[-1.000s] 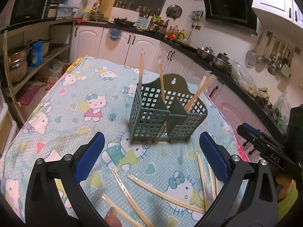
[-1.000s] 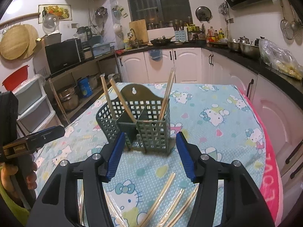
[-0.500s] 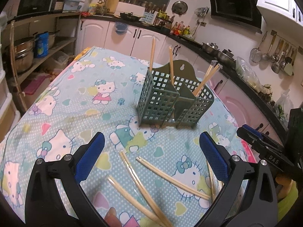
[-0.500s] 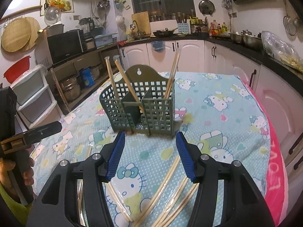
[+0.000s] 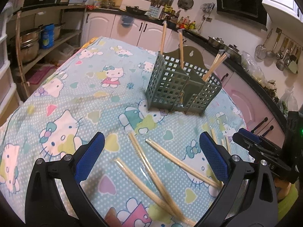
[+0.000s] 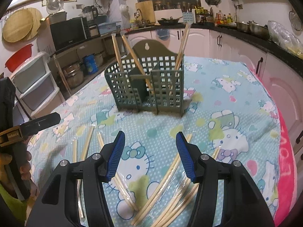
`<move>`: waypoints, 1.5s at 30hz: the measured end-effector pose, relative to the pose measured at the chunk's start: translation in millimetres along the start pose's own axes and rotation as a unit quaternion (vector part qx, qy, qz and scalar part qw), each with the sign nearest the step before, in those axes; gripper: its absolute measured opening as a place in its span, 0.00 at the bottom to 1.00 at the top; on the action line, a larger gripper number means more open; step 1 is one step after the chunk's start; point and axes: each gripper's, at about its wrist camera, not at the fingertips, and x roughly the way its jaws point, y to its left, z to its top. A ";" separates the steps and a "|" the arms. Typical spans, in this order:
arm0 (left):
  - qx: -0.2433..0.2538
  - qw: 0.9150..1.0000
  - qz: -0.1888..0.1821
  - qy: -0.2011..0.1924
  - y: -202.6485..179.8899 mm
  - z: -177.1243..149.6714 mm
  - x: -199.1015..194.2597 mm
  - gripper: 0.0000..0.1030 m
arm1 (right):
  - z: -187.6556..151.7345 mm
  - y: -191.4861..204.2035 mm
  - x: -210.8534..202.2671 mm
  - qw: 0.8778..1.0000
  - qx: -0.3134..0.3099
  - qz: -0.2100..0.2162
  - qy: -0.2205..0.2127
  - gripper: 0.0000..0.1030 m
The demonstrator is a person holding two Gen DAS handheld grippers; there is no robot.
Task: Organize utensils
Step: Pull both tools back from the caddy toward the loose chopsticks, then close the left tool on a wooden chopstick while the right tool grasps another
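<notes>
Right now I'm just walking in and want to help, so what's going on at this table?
A person is sorting chopsticks into a green slotted holder on the cartoon-print tablecloth. A few chopsticks already stand in the holder; many wrapped ones lie loose on the cloth. Both tools, left and right, are open and empty above the loose chopsticks, with nothing picked up.

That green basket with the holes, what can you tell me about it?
The green basket looks like dull green plastic, its walls a grid of square holes. A taller solid back panel, arched, has a hanging hole. Inner dividers split it into compartments. It stands upright on the cartoon-cat tablecloth, beyond both claws and untouched by them. Several wooden chopsticks lean inside it, poking above the rim; more lie loose on the cloth in front.
</notes>
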 end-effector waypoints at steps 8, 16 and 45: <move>-0.014 1.000 0.018 0.018 13.0 -18.3 2.0 0.89 | -12.5 4.9 13.5 1.000 -0.009 0.004 0.021 0.52; -0.024 0.998 0.038 0.041 28.3 -37.2 7.0 0.89 | -19.3 -0.8 28.1 0.999 -0.006 -0.002 0.046 0.52; -0.066 0.991 0.016 0.114 43.4 -35.0 50.2 0.29 | 6.8 -58.2 93.5 0.993 0.032 -0.028 0.109 0.52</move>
